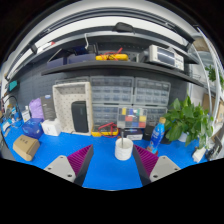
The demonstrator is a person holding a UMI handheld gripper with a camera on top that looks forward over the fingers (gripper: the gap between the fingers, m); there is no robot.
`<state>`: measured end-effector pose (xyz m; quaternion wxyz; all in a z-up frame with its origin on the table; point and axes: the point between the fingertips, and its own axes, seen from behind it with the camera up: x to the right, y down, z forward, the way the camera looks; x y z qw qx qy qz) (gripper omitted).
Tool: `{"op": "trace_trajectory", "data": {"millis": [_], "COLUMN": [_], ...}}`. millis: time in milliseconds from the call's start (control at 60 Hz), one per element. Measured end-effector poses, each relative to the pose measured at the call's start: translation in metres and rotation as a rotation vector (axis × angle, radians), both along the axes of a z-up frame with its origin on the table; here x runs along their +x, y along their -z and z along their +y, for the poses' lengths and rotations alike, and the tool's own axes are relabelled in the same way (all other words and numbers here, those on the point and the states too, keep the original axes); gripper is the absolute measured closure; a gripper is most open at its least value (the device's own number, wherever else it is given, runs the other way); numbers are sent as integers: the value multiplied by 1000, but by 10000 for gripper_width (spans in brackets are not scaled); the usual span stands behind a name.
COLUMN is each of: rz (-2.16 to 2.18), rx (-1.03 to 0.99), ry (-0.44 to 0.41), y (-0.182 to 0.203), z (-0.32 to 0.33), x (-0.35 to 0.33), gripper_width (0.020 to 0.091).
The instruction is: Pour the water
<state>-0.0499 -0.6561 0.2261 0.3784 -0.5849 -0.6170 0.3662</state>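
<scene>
the gripper (112, 160) is spread wide and holds nothing; its two fingers (70, 163) frame a white cup (123, 149) that stands just ahead of them on the blue table (105, 170), nearer the right finger than the left, touching neither.

the cup is likely light and fairly stiff, paper or thin plastic by the look of it, so it could dent under a hard squeeze and tip if nudged at the rim. a hold around the middle of its wall, one pad on each side, seems safest; if it holds water, it will be heavier and will slosh, so it wants slow, level carrying. whether it is full cannot be told from here.

it looks plain white, short and round, upright, with something thin poking up from its mouth, too small to name.

a blue bottle (157, 133) stands beyond the right finger, beside a green plant (188, 118). it may be the water source or the target; its smooth side could be slippery. a microwave (73, 108) sits further back on the left.
</scene>
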Motion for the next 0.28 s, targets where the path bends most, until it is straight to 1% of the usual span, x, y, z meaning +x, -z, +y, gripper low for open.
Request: {"op": "trace_trajectory", "data": {"millis": [50, 117, 283], "rz": [10, 12, -12], "rx": [-2, -9, -14], "ry": [-16, -17, -26], "y": [-7, -11, -8], "z": [-11, -20, -32], "x": [3, 4, 8], "gripper_width": [300, 301, 306]}}
